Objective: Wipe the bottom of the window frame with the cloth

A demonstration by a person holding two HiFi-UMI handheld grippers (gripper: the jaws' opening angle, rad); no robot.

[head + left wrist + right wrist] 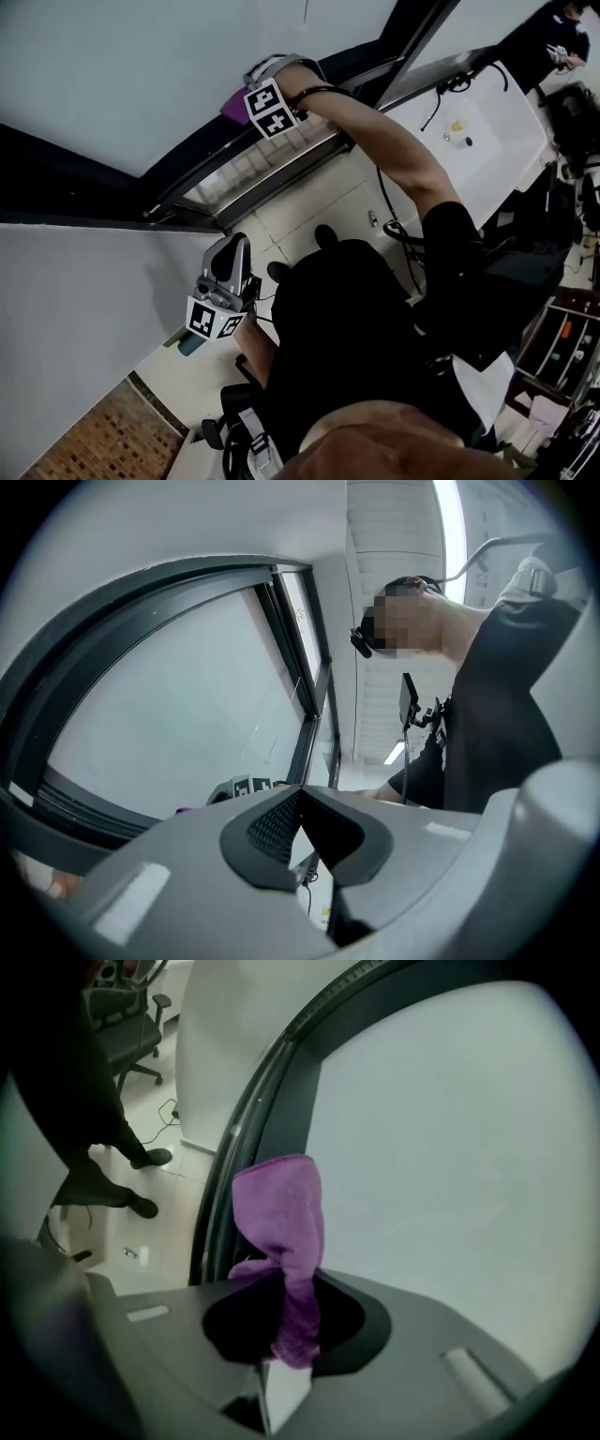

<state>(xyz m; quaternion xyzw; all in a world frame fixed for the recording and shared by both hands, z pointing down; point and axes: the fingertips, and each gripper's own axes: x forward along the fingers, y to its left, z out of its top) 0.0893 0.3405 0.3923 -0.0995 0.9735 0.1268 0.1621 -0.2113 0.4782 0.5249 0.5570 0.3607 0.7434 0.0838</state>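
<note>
A purple cloth [279, 1218] sticks up from my right gripper [286, 1324], whose jaws are shut on its lower end. The cloth lies against the dark window frame [246, 1147], beside the pale glass. In the head view the right arm reaches out to the frame's bottom rail [192, 178]; the right gripper [265, 82] rests there with the cloth [233, 105] showing beside its marker cube. My left gripper [234, 248] is held low near the body, away from the frame. Its pads [277, 825] meet with nothing between them.
A metal sill track [281, 159] runs below the frame. A white table [502, 131] with small items stands at the right, and cables [386, 211] trail over the tiled floor. An office chair [131, 1026] stands further back. Another person [553, 37] is at the far top right.
</note>
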